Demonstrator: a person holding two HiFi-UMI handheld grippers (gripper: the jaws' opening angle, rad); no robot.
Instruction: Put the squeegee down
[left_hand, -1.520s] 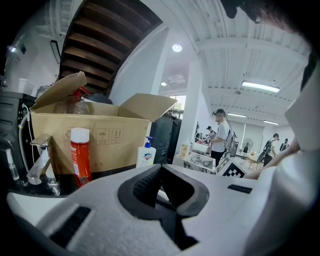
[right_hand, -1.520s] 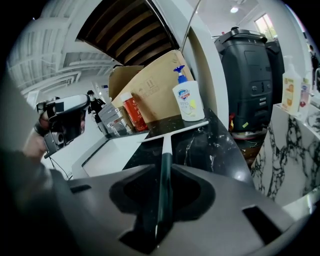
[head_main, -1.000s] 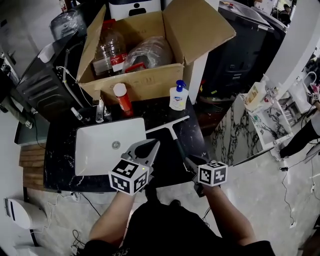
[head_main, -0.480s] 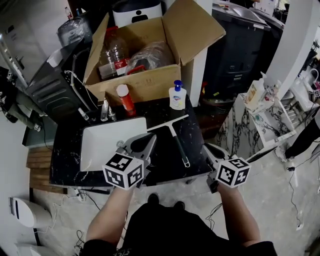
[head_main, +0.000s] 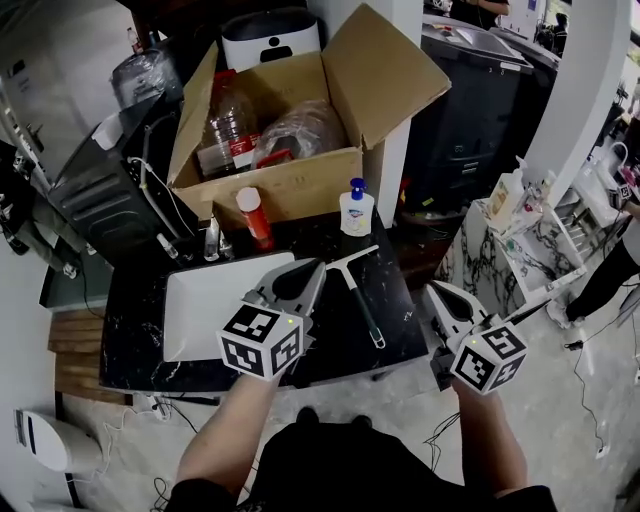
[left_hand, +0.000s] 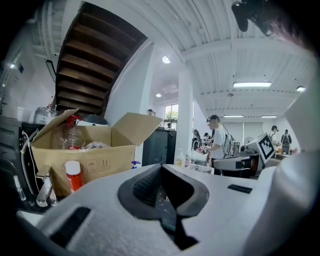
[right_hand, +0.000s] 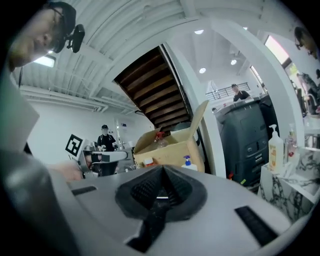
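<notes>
The squeegee (head_main: 358, 295) lies flat on the black counter (head_main: 135, 340), its blade toward the box and its dark handle pointing at the front edge. No gripper touches it. My left gripper (head_main: 312, 268) hovers over the sink's right edge, just left of the blade, with its jaws shut and empty; in the left gripper view (left_hand: 161, 167) they meet with nothing between them. My right gripper (head_main: 438, 290) hangs beyond the counter's right edge, clear of the handle. Its jaws have just been closing and now stand shut on nothing, as the right gripper view (right_hand: 162, 169) shows.
A white sink (head_main: 215, 300) with a faucet (head_main: 212, 238) is set in the counter's left half. Behind stand a red can (head_main: 252, 218), a soap bottle (head_main: 355, 212) and an open cardboard box (head_main: 270, 175) of bottles. A marbled shelf unit (head_main: 490, 250) stands to the right.
My right gripper has drawn away from the squeegee's handle, up and to the right past the counter's edge, and its jaws have closed. The left gripper has risen a little. The squeegee stays put.
</notes>
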